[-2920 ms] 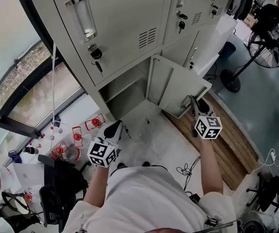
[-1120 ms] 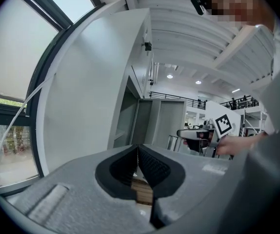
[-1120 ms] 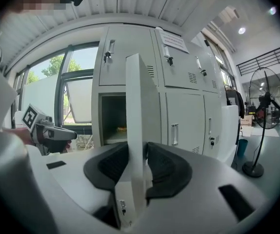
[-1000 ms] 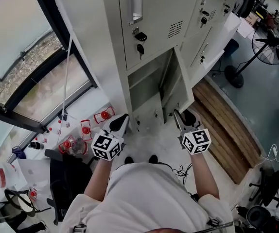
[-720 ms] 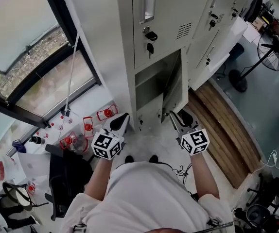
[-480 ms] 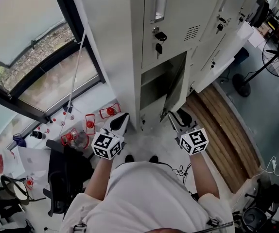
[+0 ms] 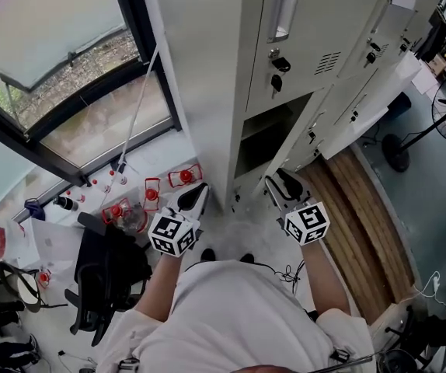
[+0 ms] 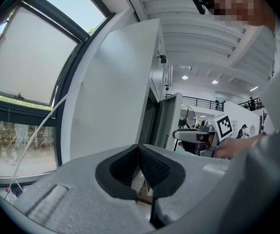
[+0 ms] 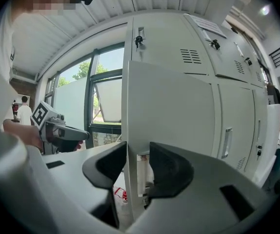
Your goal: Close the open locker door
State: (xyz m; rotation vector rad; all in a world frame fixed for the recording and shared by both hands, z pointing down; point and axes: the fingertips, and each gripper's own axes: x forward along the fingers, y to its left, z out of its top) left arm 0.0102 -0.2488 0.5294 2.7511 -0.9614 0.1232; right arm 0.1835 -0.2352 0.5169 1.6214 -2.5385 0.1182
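Observation:
The lower locker's grey door (image 7: 294, 148) stands partly open, swung close to the dark compartment (image 7: 263, 137). My right gripper (image 7: 274, 179) is at the door's bottom edge. In the right gripper view the door (image 9: 174, 111) fills the middle. Its thin free edge runs down between the jaws of the right gripper (image 9: 137, 162), which stand wide apart with a gap on the right side. My left gripper (image 7: 196, 196) hovers low at the left of the lockers, touching nothing. In the left gripper view the left gripper (image 8: 139, 152) has its pads together, and the door (image 8: 171, 121) shows beyond.
Red-capped bottles (image 7: 149, 196) lie on the floor by the window (image 7: 75, 76). A black chair (image 7: 106, 274) stands at the lower left. A wooden platform (image 7: 363, 216) runs along the lockers at the right, a fan (image 7: 440, 107) stands beyond it, and cables (image 7: 293, 274) lie by my feet.
The door has swung from wide open to a narrow gap against the locker. My right gripper followed it leftward, and the left gripper stayed where it was.

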